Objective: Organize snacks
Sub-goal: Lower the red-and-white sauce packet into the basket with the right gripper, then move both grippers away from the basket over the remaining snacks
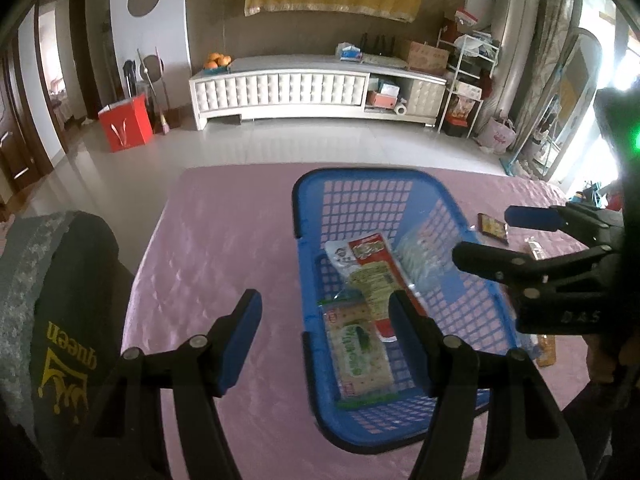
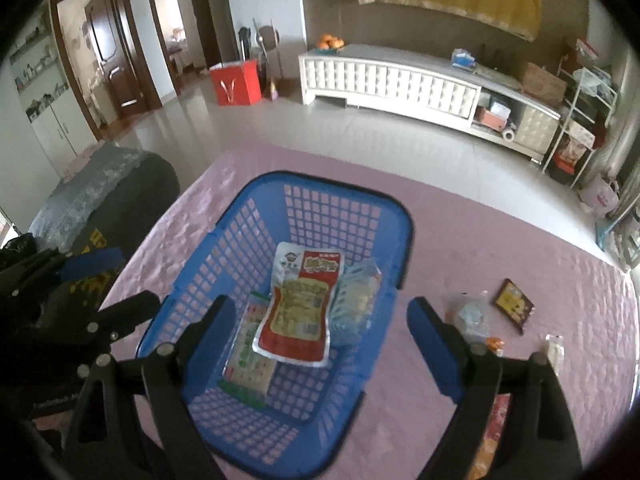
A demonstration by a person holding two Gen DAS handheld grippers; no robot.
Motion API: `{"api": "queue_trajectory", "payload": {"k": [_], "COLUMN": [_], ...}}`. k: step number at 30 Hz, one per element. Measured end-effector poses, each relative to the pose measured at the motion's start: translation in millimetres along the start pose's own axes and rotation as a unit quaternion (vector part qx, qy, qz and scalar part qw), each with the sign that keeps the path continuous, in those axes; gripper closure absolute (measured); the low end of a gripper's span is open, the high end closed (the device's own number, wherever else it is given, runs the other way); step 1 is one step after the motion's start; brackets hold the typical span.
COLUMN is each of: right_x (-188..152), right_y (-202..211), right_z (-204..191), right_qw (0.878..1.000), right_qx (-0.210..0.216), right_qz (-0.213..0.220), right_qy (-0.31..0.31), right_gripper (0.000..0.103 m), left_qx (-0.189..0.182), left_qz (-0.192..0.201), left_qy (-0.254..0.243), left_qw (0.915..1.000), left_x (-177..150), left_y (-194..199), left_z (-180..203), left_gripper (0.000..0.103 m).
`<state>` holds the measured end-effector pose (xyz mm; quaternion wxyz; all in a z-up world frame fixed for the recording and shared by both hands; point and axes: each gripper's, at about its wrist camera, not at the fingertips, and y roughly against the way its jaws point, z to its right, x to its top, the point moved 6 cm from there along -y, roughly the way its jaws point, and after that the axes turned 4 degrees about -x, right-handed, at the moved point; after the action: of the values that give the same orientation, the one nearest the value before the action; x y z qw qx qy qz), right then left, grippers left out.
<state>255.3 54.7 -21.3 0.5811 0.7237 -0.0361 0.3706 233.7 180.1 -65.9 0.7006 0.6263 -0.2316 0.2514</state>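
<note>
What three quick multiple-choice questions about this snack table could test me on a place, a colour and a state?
1. Where is the red-and-white snack pouch? A in the basket; B on the floor; C on the cabinet.
2. What colour is the slotted plastic basket? A green; B blue; C yellow.
3. What does the right gripper hold? A a pouch; B the basket; C nothing.

A: the pouch lies on other packets inside the basket.
B: its walls are blue.
C: the gripper is open and empty.
</note>
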Motion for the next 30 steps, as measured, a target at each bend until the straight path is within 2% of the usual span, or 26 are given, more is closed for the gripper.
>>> {"api": "queue_trajectory", "payload": {"k": [8, 11, 15, 20, 26, 30], "right_x": [-10.1, -15.5, -23.4, -37.1, -55.2, -66.2], "right_y": [45.3, 58.2, 69.6, 84.5, 97.8, 103.3], "right_z": [25.8, 39.9, 62.2, 88.4, 121.5, 141.0], "right_qw": [0.999, 0.999, 0.998, 0.997, 0.994, 0.993], "right_qx": [0.002, -0.006, -0.015, 0.010, -0.049, -0.046], "right_qz": [0.034, 0.042, 0.048, 0.063, 0.083, 0.089], "right_qy": [-0.012, -0.016, -0.029, -0.049, -0.047, -0.060], "right_gripper": [0.013, 0.013, 0.013, 0.013, 0.008, 0.007], "left_qx": [0.007, -0.016, -0.016, -0.020, -0.046, -0.049], "left_qz": [0.031, 0.039, 0.044, 0.048, 0.048, 0.039], "left_qy": [-0.011, -0.015, -0.028, -0.049, -0.066, -0.077], "left_qw": [0.9994, 0.9990, 0.9985, 0.9974, 0.9956, 0.9951], "left_x": [13.6, 18.2, 20.3, 21.8, 20.4, 17.6], "left_y": [24.0, 30.0, 32.3, 30.8, 25.9, 14.8], "left_z": [36.4, 56.2, 79.5, 113.8, 152.9, 175.6], "left_gripper": [0.039, 0.039, 0.039, 0.039, 0.039, 0.039]}}
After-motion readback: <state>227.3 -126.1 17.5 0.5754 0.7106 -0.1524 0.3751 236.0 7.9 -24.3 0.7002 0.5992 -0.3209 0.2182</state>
